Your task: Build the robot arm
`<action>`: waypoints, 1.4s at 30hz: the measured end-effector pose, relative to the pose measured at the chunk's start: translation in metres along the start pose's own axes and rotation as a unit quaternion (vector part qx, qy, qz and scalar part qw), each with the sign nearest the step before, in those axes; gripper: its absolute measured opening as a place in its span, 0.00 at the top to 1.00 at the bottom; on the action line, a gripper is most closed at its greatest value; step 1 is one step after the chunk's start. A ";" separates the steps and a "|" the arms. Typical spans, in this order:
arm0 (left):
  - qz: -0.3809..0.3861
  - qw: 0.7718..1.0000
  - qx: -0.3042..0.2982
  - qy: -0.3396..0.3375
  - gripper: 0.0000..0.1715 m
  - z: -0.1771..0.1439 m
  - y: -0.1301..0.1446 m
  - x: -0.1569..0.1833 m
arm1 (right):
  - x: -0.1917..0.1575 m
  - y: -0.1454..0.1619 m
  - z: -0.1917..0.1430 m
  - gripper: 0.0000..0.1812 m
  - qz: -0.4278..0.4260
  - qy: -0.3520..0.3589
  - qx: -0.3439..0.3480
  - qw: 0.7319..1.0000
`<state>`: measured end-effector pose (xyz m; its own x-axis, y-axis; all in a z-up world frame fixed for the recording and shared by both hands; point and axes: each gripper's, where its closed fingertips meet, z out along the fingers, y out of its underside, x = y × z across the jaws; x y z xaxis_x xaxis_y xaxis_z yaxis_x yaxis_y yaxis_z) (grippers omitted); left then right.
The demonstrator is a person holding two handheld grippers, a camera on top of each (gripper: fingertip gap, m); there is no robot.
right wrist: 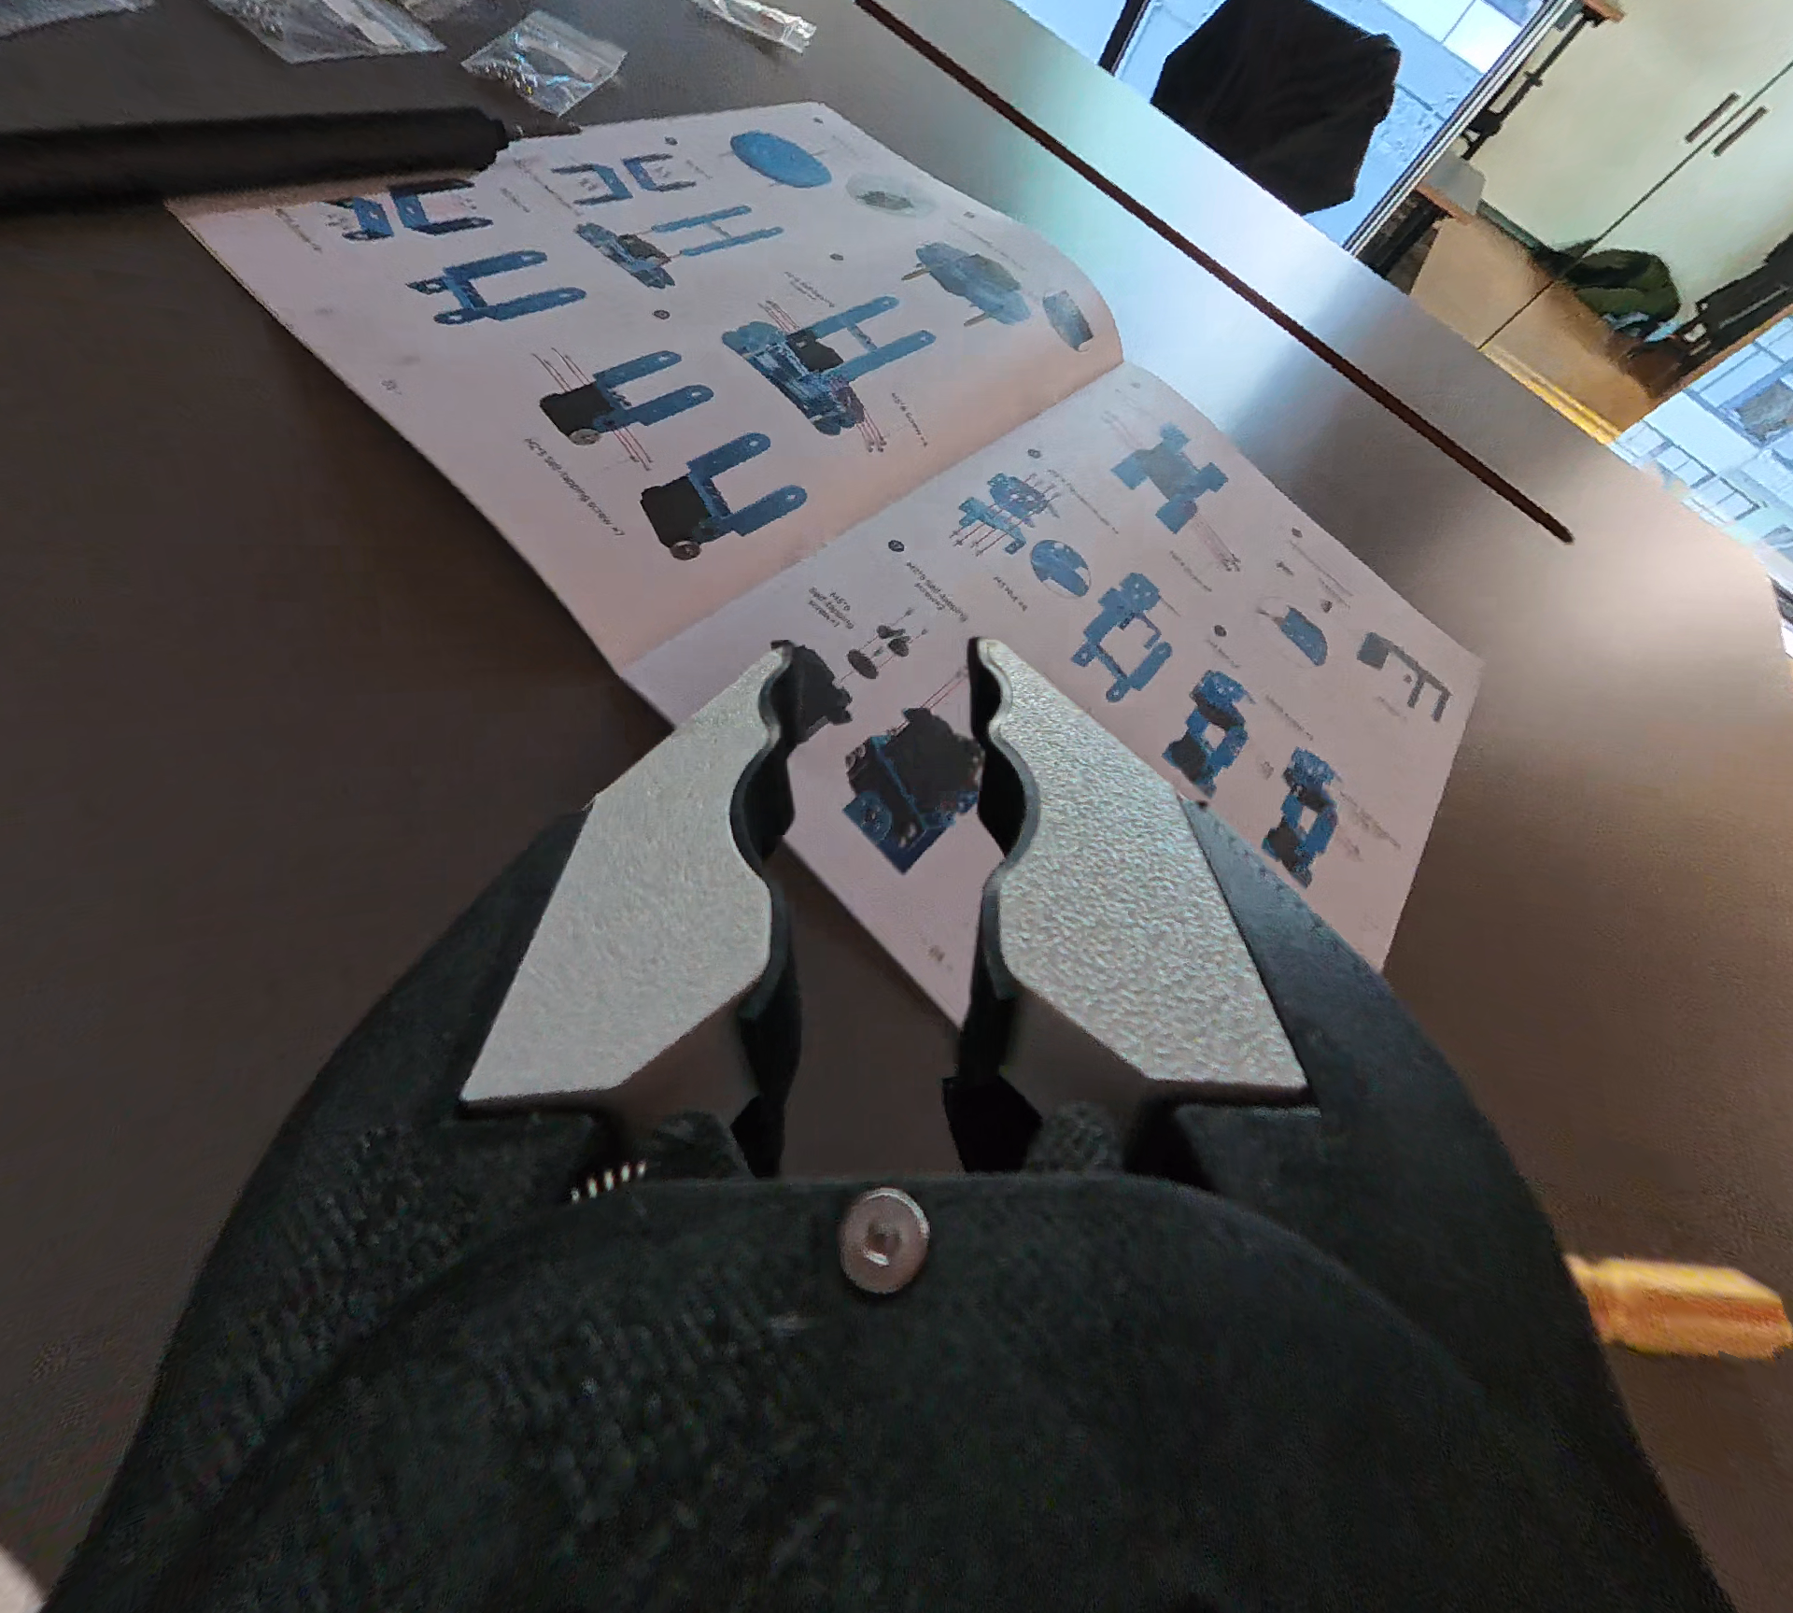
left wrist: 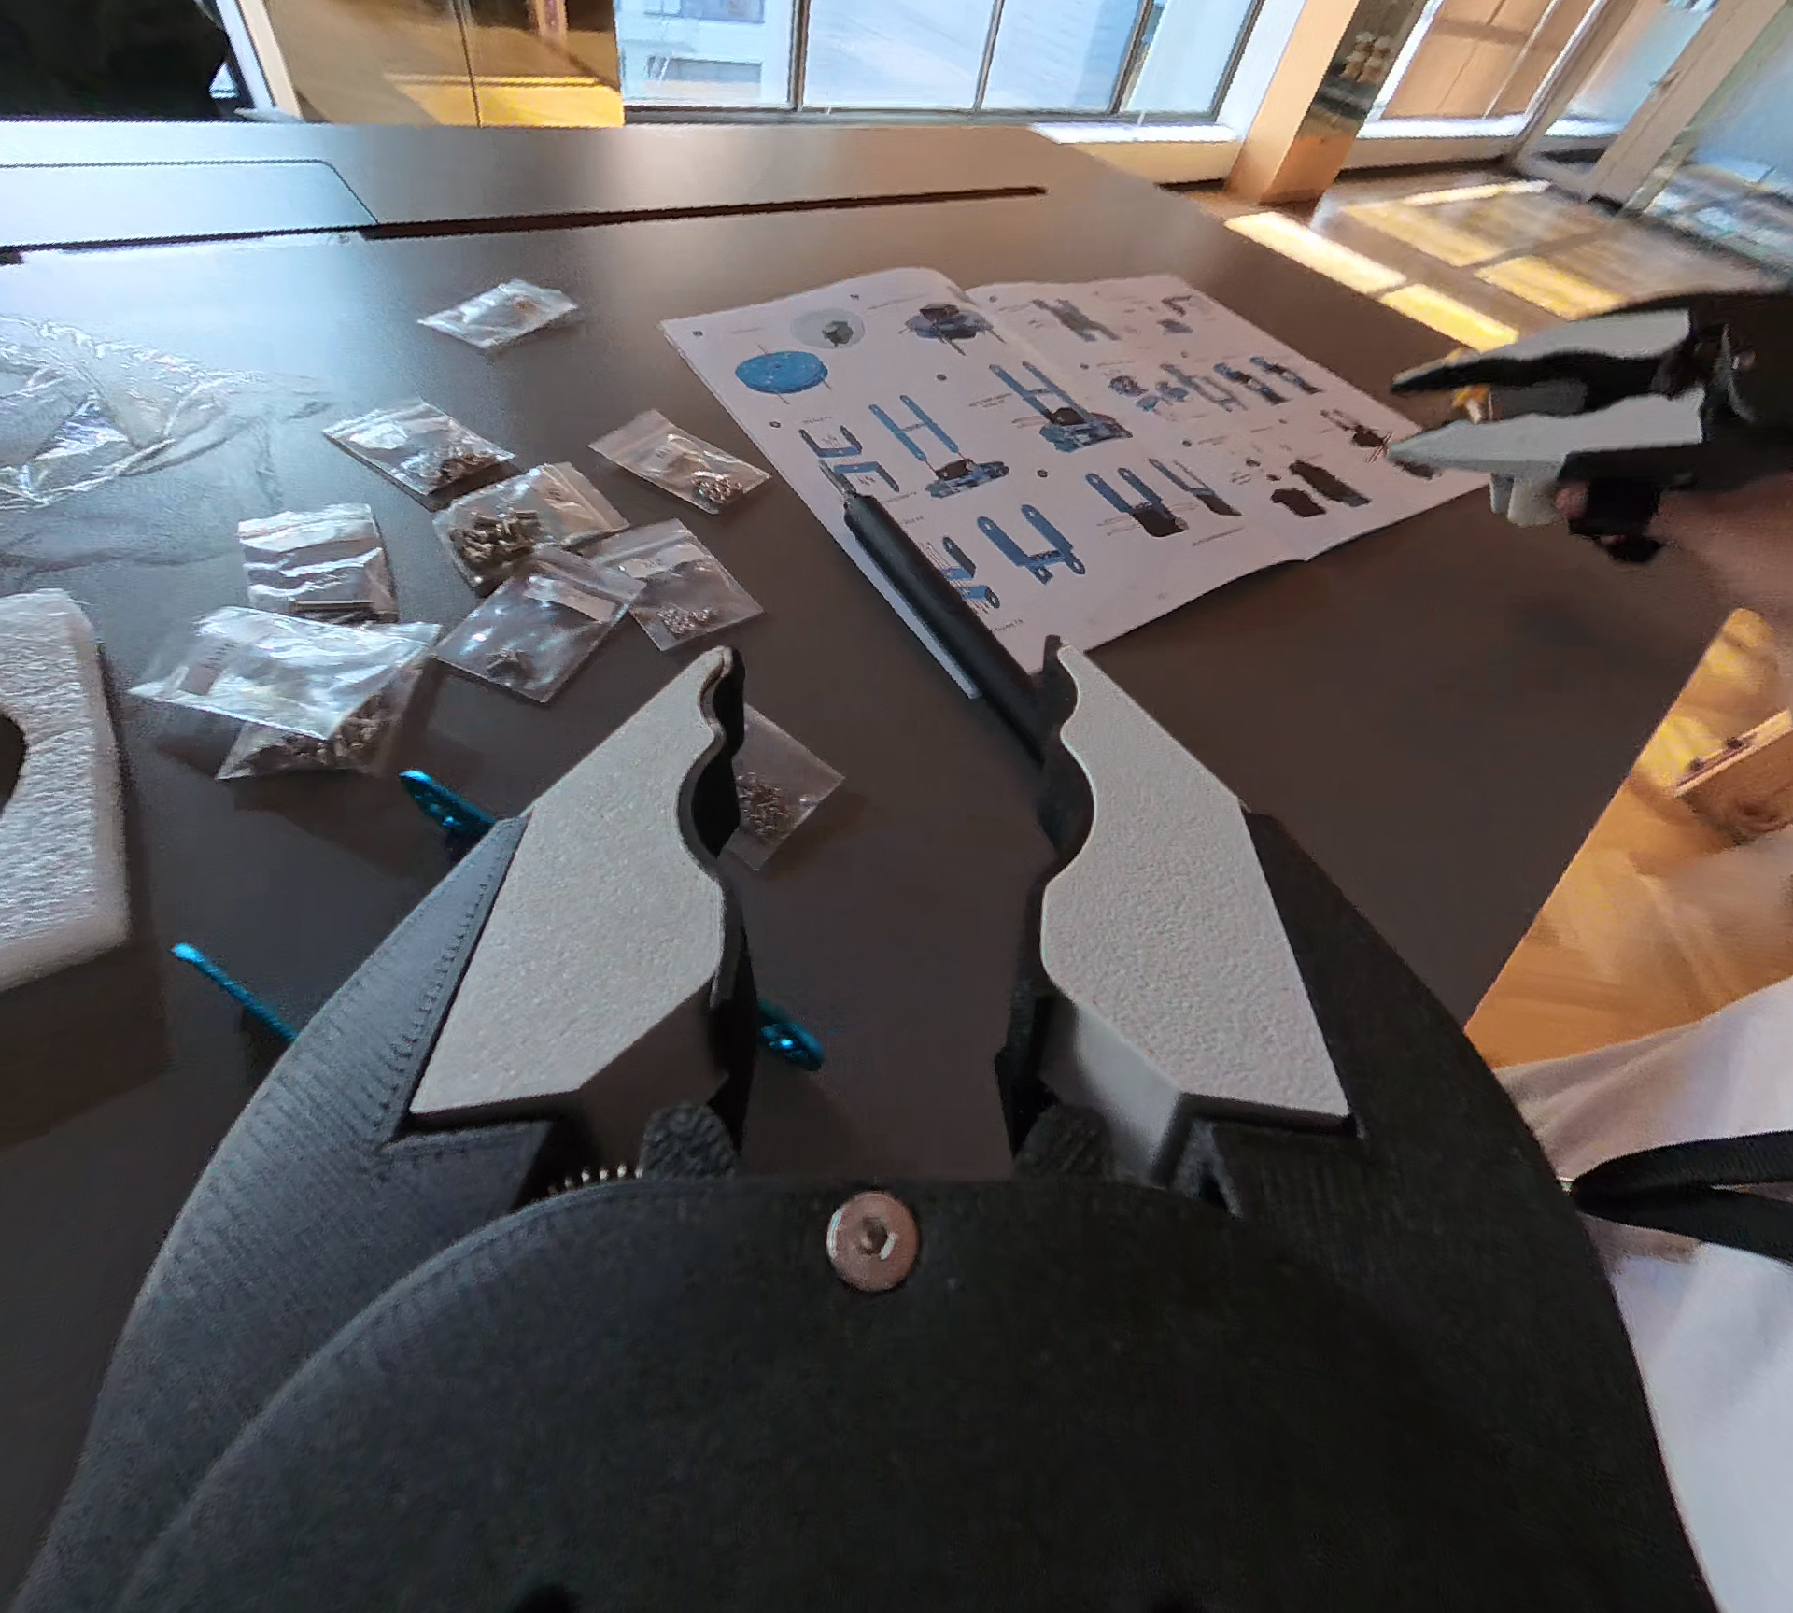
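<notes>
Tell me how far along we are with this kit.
Laid out: open instruction booklet, sealed screw bags scattered, blue metal parts loose, nothing joined. In hand: nothing; left gripper open beside the black screwdriver, right gripper open over the booklet. Every bag remains unopened.

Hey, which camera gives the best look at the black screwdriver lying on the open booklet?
The left wrist view: the black screwdriver shows tip to handle, across the open booklet, its handle end beside the left gripper. The right wrist view catches only its dark handle at the left edge.
</notes>
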<state>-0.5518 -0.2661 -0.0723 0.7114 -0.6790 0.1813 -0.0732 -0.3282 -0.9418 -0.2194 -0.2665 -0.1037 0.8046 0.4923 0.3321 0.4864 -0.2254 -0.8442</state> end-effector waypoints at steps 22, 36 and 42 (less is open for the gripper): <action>-0.006 0.966 -0.233 -0.112 0.89 0.109 0.059 0.023 | 0.066 -0.037 0.046 0.78 -0.033 -0.014 0.092 0.995; -0.026 0.972 -0.183 -0.148 0.76 0.102 0.027 -0.004 | 0.047 -0.018 0.060 0.76 -0.128 -0.003 0.024 0.991; 0.040 0.991 -0.103 -0.082 0.68 0.097 -0.070 -0.001 | 0.059 -0.006 0.064 0.76 -0.065 0.009 -0.009 0.998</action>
<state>-0.4795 -0.1789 -0.0338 0.8000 -0.5983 0.0441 -0.2627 -0.4154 -0.8709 -0.1970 -0.1823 -0.1057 0.7396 0.5035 0.4466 0.5936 -0.1753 -0.7855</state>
